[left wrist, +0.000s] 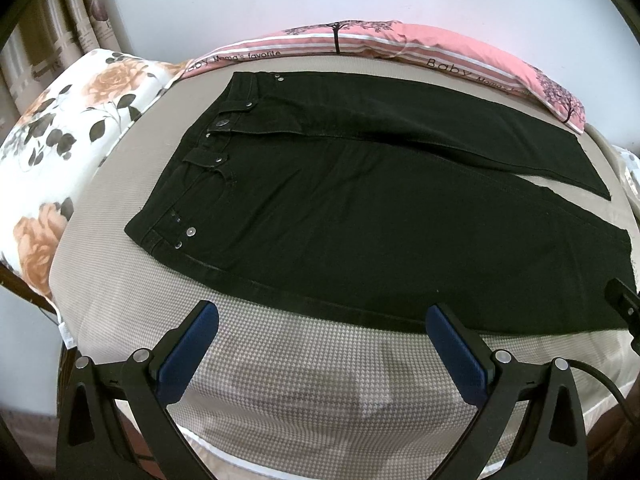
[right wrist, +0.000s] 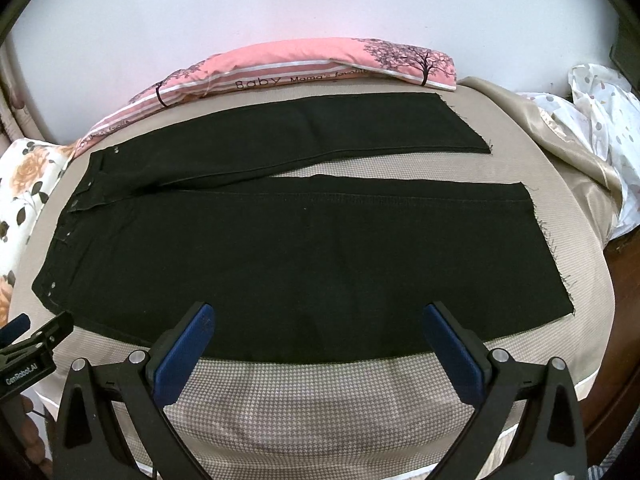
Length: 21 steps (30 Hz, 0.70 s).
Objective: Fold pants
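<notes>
On the bed (left wrist: 280, 380), black pants (left wrist: 360, 220) lie flat; both grippers' fingers (left wrist: 188, 352) (right wrist: 456, 352) spread, gripping nothing.

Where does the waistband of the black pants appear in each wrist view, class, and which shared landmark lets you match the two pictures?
Left wrist view: the waistband runs diagonally through the left-centre of the picture, its metal button and rivets clearly visible.
Right wrist view: the waistband sits at the far left edge, foreshortened.
Shared landmark: the pink striped pillow lying behind the pants against the wall.
</notes>
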Each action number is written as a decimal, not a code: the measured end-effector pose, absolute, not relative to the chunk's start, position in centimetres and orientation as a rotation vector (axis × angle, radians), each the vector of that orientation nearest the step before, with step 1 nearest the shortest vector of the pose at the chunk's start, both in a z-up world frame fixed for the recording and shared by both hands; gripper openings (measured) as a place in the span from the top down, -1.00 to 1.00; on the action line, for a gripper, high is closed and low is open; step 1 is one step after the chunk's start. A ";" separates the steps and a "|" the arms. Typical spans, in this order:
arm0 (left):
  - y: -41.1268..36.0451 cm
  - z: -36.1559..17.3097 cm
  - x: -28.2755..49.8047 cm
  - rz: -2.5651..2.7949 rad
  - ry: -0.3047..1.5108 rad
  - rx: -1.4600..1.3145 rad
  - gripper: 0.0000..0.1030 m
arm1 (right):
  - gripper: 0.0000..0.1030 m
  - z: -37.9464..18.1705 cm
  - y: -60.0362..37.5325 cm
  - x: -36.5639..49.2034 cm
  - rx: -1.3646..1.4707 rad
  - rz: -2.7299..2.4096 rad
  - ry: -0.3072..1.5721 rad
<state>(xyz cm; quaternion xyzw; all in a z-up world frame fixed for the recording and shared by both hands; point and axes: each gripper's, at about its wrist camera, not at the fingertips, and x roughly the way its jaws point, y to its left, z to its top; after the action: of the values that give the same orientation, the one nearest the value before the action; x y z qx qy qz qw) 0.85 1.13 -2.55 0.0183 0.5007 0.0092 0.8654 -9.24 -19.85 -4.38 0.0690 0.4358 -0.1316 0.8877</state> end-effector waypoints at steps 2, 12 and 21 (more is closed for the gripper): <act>1.1 -2.5 0.9 0.019 1.051 0.038 -0.99 | -1.00 -4.5 -19.9 -9.2 0.141 -0.268 0.909; 1.3 -2.6 0.9 0.020 1.052 0.038 -0.99 | -1.00 -4.5 -19.6 -8.6 0.128 -0.264 0.911; 1.8 -2.4 1.7 0.012 1.037 0.020 -0.99 | -1.00 -3.7 -19.6 -8.3 0.104 -0.259 0.853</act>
<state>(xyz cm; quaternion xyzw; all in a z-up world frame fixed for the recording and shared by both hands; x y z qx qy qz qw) 1.68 1.82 -2.40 0.0095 0.4954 0.0057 0.8686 -8.33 -19.57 -3.68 0.0504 0.4123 -0.1251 0.9010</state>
